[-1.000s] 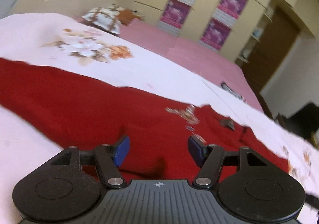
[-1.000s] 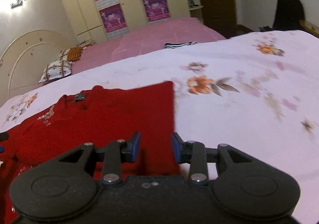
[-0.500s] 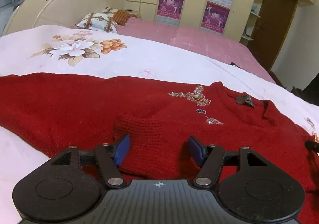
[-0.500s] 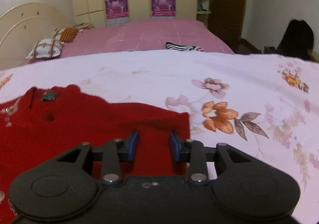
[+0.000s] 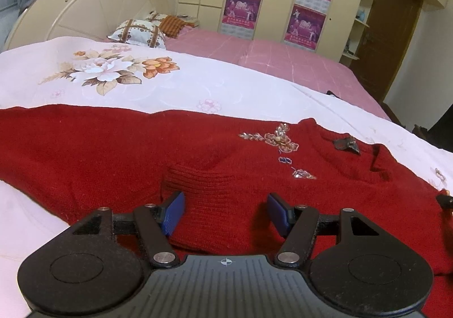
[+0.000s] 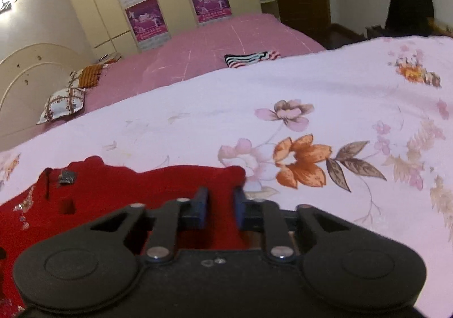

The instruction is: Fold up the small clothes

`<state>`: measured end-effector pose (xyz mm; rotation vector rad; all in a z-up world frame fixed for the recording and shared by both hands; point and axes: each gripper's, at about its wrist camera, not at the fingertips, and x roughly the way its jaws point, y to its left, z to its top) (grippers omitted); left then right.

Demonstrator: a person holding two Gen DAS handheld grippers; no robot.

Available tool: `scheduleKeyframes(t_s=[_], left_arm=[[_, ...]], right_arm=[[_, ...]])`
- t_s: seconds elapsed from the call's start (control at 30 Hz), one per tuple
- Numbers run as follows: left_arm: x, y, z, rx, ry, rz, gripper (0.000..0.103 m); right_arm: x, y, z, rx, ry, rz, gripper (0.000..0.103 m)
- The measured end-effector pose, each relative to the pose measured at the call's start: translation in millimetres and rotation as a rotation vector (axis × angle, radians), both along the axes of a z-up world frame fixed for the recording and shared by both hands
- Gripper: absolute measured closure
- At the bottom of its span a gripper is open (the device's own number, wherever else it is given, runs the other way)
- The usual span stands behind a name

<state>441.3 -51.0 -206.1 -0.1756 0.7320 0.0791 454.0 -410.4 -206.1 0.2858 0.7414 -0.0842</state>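
Right at your left gripper [image 5: 226, 211], the blue pads stand well apart, straddling a ribbed cuff [image 5: 203, 190] of the red sweater [image 5: 113, 148] without pressing it. That gap matches what it was a second ago, though the view has rolled level since then.

Your right gripper [image 6: 220, 206] sits over the sweater's far corner [image 6: 226, 173]. Its jaws have narrowed from a wider gap a second ago, with red knit between them; whether the pads actually pinch the cloth you cannot tell, since a slit still shows between them. That corner was square and lay further along the sheet a second ago; now it is drawn back toward your tool and bunched.

Beyond the tools, the sweater lies flat on the floral sheet [image 5: 170, 85], its long axis running from 9 o'clock to 3 o'clock in the left view. The neckline [image 5: 376, 159] points toward 2 o'clock, with the beaded trim [image 5: 280, 142] just beside it at 12.

Further off, at 11 o'clock, a patterned pillow [image 5: 138, 33] rests on the pink bed [image 5: 283, 57]. A striped cloth [image 6: 249, 59] lies at 12 o'clock in the right view. Wardrobe doors with posters [image 5: 246, 9] close the background.
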Motion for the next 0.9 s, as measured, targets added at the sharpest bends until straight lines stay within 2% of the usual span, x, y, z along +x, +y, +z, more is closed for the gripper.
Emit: scheduleKeyframes(t_s=[0.07, 0.13, 0.17, 0.2, 0.3, 0.37, 0.47, 0.53, 0.6, 0.7, 0.8, 0.83, 0.87, 0.9], left_arm=[[-0.4, 1.0, 1.0, -0.007, 0.002, 0.0, 0.039], [-0.3, 1.2, 0.3, -0.008, 0.0, 0.001, 0.038], [-0.3, -0.1, -1.2, 0.003, -0.007, -0.001, 0.038], [-0.5, -2.1, -2.1, 0.019, -0.01, -0.005, 0.038], [-1.5, -7.3, -1.8, 0.056, -0.01, -0.014, 0.038], [-4.2, -5.2, 3.9, 0.036, -0.01, -0.001, 0.037], [-11.6, -4.7, 13.5, 0.023, -0.049, 0.009, 0.037], [-7.6, -3.1, 7.9, 0.023, -0.01, 0.006, 0.037], [-7.0, -1.4, 0.9, 0.034, -0.005, 0.006, 0.037], [-5.3, -9.2, -2.7, 0.118, -0.005, -0.038, 0.035], [-7.5, -7.3, 5.7, 0.107, 0.02, -0.039, 0.034], [-11.2, -4.4, 10.3, 0.093, 0.018, -0.028, 0.031], [-16.9, 0.2, 14.7, 0.076, 0.008, -0.011, 0.018], [-23.6, 5.8, 18.4, 0.062, 0.001, 0.015, 0.011]], right_arm=[[-8.4, 0.3, 9.9, -0.053, -0.047, -0.02, 0.096], [-12.1, 0.4, 8.6, -0.166, -0.071, -0.047, 0.096], [-5.8, -3.0, -4.4, -0.164, -0.001, -0.052, 0.096], [-7.2, -4.8, -8.9, -0.154, -0.007, -0.058, 0.096], [-5.2, 7.0, -5.7, -0.216, 0.002, -0.046, 0.094], [-8.5, 5.7, 3.3, -0.19, -0.015, -0.048, 0.082], [-24.8, 10.2, 23.3, -0.191, -0.087, -0.031, 0.075], [-33.2, 19.7, 29.5, -0.187, -0.096, 0.013, 0.075], [-37.9, 31.3, 25.2, -0.182, -0.074, 0.064, 0.076], [-36.1, 44.4, 3.3, -0.242, 0.012, 0.105, 0.074], [-38.2, 48.7, 5.8, -0.272, 0.012, 0.093, 0.07], [-40.6, 50.7, 13.2, -0.256, 0.012, 0.087, 0.07], [-44.9, 54.7, 19.4, -0.239, -0.008, 0.098, 0.069], [-50.2, 60.4, 25.3, -0.234, -0.03, 0.117, 0.068]])
